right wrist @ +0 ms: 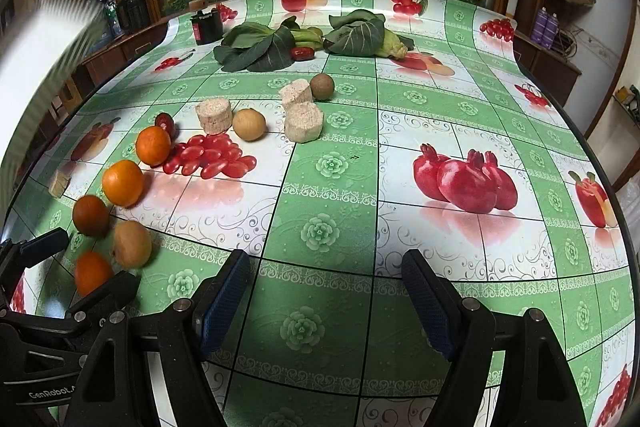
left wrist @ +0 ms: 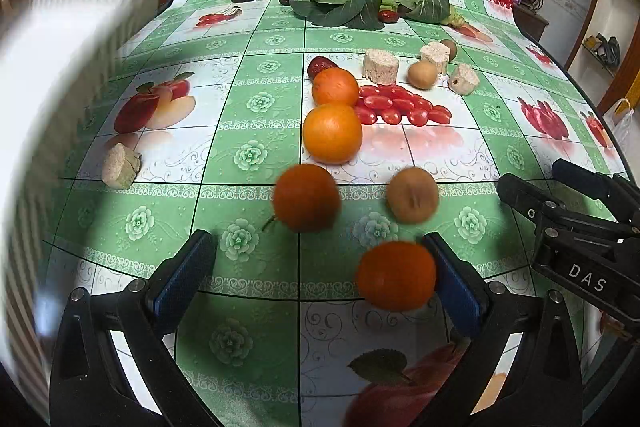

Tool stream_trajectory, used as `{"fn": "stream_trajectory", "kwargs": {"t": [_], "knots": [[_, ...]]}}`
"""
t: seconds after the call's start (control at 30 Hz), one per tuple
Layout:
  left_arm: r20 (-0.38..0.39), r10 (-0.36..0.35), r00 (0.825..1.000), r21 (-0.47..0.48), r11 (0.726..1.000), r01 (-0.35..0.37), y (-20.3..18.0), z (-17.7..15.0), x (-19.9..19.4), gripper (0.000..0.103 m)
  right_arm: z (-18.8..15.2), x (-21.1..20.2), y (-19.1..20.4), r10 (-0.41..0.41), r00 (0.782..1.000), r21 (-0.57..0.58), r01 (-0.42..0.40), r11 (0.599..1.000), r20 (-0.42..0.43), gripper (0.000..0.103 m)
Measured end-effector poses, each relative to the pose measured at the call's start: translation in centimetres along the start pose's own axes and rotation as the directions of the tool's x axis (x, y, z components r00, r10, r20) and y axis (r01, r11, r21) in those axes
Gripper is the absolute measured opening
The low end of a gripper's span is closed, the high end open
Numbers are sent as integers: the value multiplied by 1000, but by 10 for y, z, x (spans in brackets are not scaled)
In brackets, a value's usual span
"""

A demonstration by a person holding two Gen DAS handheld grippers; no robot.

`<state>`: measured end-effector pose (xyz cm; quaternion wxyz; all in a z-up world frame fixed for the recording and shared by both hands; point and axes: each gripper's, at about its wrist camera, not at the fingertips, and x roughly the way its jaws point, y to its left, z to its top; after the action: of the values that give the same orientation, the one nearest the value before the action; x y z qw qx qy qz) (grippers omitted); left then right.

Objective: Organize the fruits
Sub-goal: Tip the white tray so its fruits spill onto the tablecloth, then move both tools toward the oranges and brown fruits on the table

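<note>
Sitting beside the left gripper [left wrist: 320,267]'s wide fingers, a round orange fruit [left wrist: 396,275] rests on the green flowery tabletop [left wrist: 248,99]. The right gripper [right wrist: 326,291]'s fingers are wide too, holding nothing.

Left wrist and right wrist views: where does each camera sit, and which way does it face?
Left wrist: on the left gripper, looking forward along its open fingers at the nearest orange; the right gripper shows at right.
Right wrist: on the right gripper, facing bare tablecloth; the left gripper shows at lower left.
Shared: the oranges, the cherry tomatoes and the leafy greens.
</note>
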<state>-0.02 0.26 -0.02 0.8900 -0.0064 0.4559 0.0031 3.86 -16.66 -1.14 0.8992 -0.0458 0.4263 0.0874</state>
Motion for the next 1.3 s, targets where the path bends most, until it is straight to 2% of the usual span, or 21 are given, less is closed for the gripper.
{"fn": "stream_trajectory", "kwargs": {"t": [0.13,0.2,0.23,0.27,0.67,0.7,0.73,0.77,0.83,0.93,1.03,1.13,1.23,1.3], "knots": [[-1,0,1000,0,1000,0,0,0,0,103,0,0,0,0,1000,0,0,1000,0,77],[0,0,1000,0,1000,0,1,-1,1,103,2,1,2,-3,1000,0,3,1000,-5,83],[-1,0,1000,-1,1000,0,1,-1,1,103,3,3,4,0,1000,-1,0,1000,-12,90],[-1,0,1000,0,1000,0,1,-1,0,103,5,5,7,-4,1000,-6,4,1000,-14,90],[0,1,1000,1,1000,-1,0,-1,0,103,5,5,6,8,1000,-8,-8,1000,-13,91],[0,1,1000,1,1000,-1,0,-1,-1,103,4,6,5,11,1000,-8,-11,1000,-14,90],[0,3,1000,-8,1000,-3,0,-1,-1,103,3,5,4,12,1000,-10,-12,1000,-14,85],[0,15,1000,-14,1000,-15,-1,-1,0,103,3,4,3,9,1000,-9,-9,1000,-12,76],[-9,4,1000,2,1000,-4,-1,-1,0,103,0,-3,-2,23,1000,6,-23,1000,-6,70],[-58,-34,998,61,997,38,-4,4,-1,103,-4,-10,-15,120,993,59,-119,991,-2,69],[-55,-67,996,55,996,70,2,0,-8,99,-8,-20,-23,191,981,94,-193,977,23,67],[-43,-107,993,32,994,109,11,-2,-21,98,-11,-32,-19,225,973,60,-228,972,49,67],[-8,-109,994,20,994,109,20,-4,-36,98,-12,-43,-12,226,971,18,-228,973,72,67],[2,-127,992,13,992,127,25,-5,-44,98,-14,-51,-11,256,961,-2,-257,966,102,66]]}}
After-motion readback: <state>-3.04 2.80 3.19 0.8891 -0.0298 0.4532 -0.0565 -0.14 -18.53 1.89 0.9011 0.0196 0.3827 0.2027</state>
